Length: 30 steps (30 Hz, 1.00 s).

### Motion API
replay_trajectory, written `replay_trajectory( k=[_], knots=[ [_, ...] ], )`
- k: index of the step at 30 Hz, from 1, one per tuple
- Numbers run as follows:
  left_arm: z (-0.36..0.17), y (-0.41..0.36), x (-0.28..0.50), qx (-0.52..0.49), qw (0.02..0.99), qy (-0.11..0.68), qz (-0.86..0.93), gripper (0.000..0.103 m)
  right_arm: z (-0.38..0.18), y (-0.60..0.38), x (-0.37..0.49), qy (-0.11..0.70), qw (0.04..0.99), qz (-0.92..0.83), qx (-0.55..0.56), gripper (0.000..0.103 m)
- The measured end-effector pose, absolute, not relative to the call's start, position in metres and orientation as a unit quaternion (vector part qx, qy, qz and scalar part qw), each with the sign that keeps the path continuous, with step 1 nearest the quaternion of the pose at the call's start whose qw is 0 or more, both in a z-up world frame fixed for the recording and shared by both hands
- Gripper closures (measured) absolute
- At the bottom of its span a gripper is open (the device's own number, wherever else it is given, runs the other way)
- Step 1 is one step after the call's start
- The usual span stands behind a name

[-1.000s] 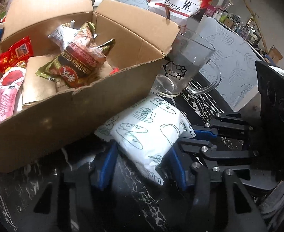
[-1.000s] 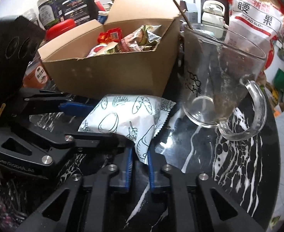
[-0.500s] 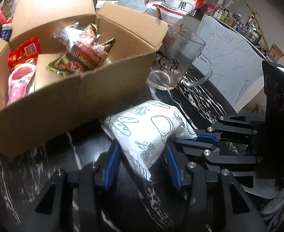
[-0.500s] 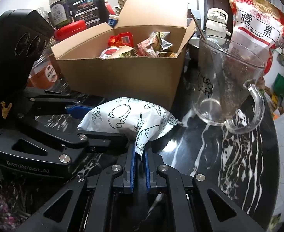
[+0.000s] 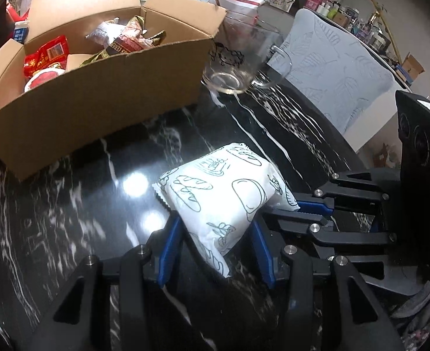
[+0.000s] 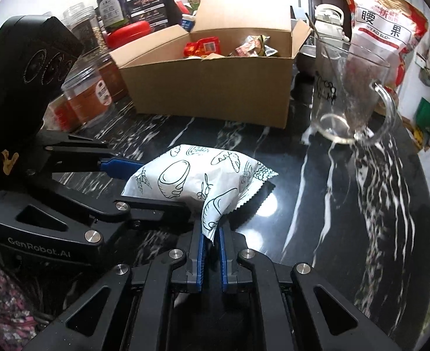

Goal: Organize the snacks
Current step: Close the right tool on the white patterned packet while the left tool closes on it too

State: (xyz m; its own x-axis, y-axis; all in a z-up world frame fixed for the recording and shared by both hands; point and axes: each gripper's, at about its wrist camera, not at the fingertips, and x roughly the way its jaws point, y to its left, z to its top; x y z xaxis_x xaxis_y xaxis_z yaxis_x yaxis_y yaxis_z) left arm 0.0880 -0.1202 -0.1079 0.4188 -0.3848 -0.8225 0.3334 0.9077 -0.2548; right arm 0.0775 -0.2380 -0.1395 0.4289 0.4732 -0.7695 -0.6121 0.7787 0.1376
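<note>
White snack packet (image 5: 223, 193) is grasped by both left claw (image 5: 215, 242) and right claw (image 6: 211, 231).

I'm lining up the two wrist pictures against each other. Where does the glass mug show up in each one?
Left wrist view: the glass mug stands upper centre, just right of the cardboard box, handle to the right.
Right wrist view: the glass mug stands at upper right, right of the box, in front of the red and white snack bag.
Shared landmark: the cardboard box.
</note>
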Motion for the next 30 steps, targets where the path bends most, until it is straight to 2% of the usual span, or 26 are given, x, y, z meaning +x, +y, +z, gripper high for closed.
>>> replay_trajectory(
  k=[6, 11, 13, 18, 20, 22, 30],
  knots=[
    [-0.115, -0.115, 0.084, -0.035, 0.835, 0.505, -0.217, 0.056, -0.144, -0.238, 0.072, 0.446, 0.841, 0.304, -0.053, 0.092],
    [-0.116, -0.11, 0.085, -0.017, 0.839, 0.5, -0.215, 0.055, -0.144, -0.242, 0.074, 0.458, 0.846, 0.263, -0.068, 0.056],
    [-0.116, -0.11, 0.085, -0.007, 0.841, 0.496, -0.217, 0.055, -0.143, -0.241, 0.075, 0.456, 0.844, 0.275, -0.071, 0.056],
    [-0.116, -0.105, 0.086, -0.005, 0.848, 0.473, -0.239, 0.055, -0.138, -0.232, 0.074, 0.436, 0.846, 0.29, -0.099, 0.057],
    [-0.116, -0.106, 0.085, 0.008, 0.849, 0.468, -0.243, 0.061, -0.138, -0.226, 0.073, 0.434, 0.844, 0.297, -0.105, 0.077],
    [-0.115, -0.107, 0.084, 0.015, 0.85, 0.464, -0.249, 0.066, -0.14, -0.219, 0.073, 0.431, 0.843, 0.298, -0.12, 0.084],
    [-0.103, -0.099, 0.075, 0.023, 0.866, 0.435, -0.245, 0.066, -0.137, -0.209, 0.071, 0.422, 0.853, 0.282, -0.124, 0.093]
  ],
)
